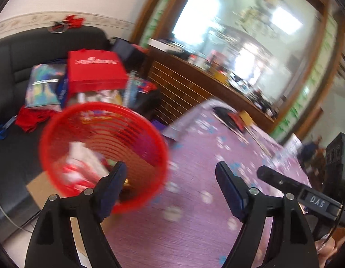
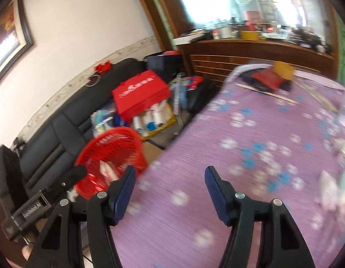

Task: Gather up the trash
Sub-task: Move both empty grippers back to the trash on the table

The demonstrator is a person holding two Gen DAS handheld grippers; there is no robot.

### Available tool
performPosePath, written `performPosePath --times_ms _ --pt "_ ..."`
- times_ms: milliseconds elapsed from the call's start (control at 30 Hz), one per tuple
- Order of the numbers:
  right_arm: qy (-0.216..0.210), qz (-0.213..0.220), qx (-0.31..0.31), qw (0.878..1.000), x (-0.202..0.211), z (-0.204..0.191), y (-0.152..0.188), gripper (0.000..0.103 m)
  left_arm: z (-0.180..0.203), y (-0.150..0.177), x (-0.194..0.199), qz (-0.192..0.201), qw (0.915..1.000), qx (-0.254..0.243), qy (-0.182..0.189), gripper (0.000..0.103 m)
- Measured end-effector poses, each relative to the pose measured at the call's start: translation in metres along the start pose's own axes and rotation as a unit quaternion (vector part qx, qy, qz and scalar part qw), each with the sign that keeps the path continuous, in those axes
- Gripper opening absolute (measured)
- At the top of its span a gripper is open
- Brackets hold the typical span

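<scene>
A red mesh wastebasket (image 1: 101, 156) stands beside the table's left edge with white and red wrappers (image 1: 83, 167) inside; it also shows in the right wrist view (image 2: 110, 156). My left gripper (image 1: 170, 174) is open and empty, its left finger over the basket's rim. My right gripper (image 2: 170, 178) is open and empty above the purple flowered tablecloth (image 2: 239, 178). Pale crumpled scraps (image 2: 333, 187) lie blurred at the table's right edge.
A black sofa (image 2: 60, 120) at the left holds a red gift bag (image 2: 139, 91) and other bags. A red packet and yellow box (image 2: 282, 71) with wooden sticks lie at the table's far end. A wooden cabinet (image 2: 250, 53) stands behind.
</scene>
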State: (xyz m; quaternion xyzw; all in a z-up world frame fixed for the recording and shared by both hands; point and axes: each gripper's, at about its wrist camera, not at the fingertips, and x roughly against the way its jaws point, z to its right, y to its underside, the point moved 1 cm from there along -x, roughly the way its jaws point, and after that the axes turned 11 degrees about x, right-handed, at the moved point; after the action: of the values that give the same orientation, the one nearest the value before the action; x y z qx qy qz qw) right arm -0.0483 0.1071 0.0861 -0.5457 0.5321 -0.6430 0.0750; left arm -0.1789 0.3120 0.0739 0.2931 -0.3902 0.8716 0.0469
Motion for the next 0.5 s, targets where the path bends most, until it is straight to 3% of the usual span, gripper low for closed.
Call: performPosePath --times_ms 233,500 --pt "0.063 0.003 -0.026 0.998 0.061 0.067 0.050 0.069 0.086 0.059 -0.028 -0.071 0.9934 -0.086 0.029 0.080" --pt "0.139 0.013 -0.100 0.985 0.138 0.164 0.107 0.068 0.163 0.137 -0.070 -0.170 0.9704 -0.158 0.065 0.080"
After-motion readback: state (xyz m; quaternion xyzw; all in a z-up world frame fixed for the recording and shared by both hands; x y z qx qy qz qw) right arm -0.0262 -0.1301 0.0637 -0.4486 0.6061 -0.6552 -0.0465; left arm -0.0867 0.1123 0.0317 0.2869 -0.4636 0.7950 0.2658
